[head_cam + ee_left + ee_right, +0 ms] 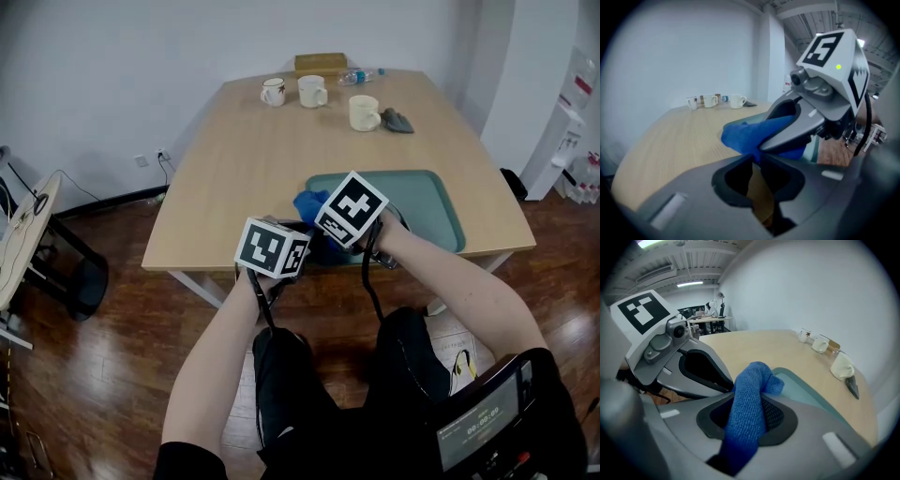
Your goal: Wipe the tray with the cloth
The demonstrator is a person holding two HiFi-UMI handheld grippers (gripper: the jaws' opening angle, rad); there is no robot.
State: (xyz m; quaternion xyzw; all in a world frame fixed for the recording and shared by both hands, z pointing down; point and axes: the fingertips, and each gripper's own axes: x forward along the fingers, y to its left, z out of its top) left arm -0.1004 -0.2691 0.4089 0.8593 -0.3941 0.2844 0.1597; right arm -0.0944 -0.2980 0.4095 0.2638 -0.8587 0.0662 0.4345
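A blue cloth hangs bunched between my two grippers at the near left corner of the teal tray, close to the table's front edge. My right gripper is shut on the cloth, which runs up through its jaws and folds over above the tray's rim. My left gripper is shut on a lower tip of the cloth. The right gripper's fingers lie across the cloth in the left gripper view. In the head view the marker cubes hide both sets of jaws.
Three mugs, a grey rag, a plastic bottle and a cardboard box stand at the wooden table's far end. A side desk is at the left, over the wood floor.
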